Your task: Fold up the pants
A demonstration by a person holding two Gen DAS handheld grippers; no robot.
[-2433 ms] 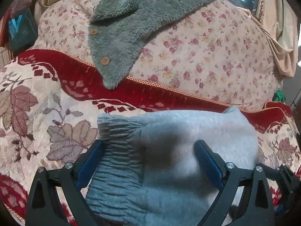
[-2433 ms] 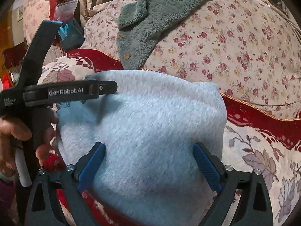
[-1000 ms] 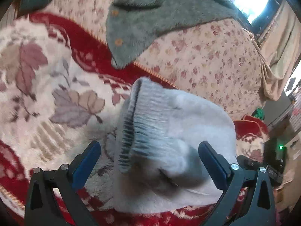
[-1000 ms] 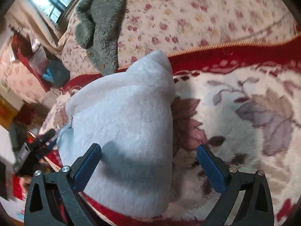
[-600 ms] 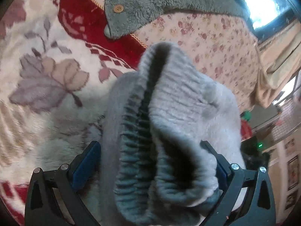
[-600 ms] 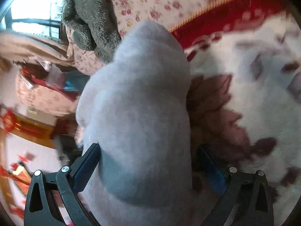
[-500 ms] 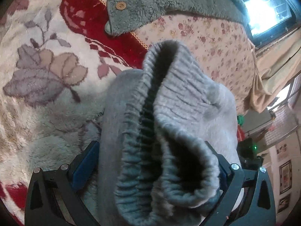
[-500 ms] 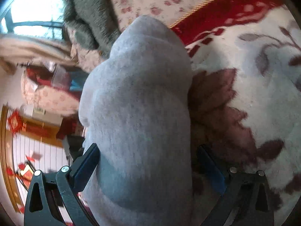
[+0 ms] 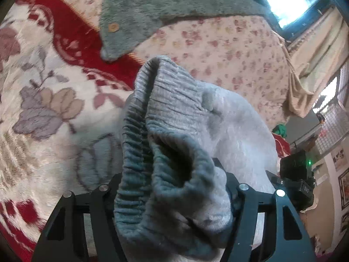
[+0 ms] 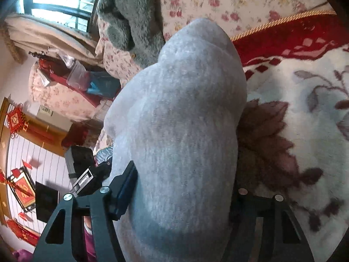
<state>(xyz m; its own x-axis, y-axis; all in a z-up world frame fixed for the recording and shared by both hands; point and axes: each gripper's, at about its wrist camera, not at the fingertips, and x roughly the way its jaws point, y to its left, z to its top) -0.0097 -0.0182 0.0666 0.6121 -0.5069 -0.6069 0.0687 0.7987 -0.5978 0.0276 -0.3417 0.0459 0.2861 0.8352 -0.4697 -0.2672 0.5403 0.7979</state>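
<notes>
Daylight pours through a window (image 9: 290, 2) behind the rose-print sofa back (image 9: 229, 50); beige curtains (image 9: 314, 65) hang beside it, and red Chinese-knot ornaments (image 10: 16, 120) decorate the wall.

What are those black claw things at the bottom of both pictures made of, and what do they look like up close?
Each is a matte black frame of angular struts with triangular cut-outs and silver screw heads. The right gripper shows a blue pad lining one finger; the left gripper has the same frame. No cables or sleeves show.

A red and cream leaf-patterned blanket (image 9: 50, 100) covers the seat. A fuzzy grey-green jacket (image 9: 152, 15) (with wooden buttons) drapes over the floral cushion (image 9: 229, 50). Beige curtains (image 9: 312, 65) hang beside the window (image 9: 290, 2).
</notes>
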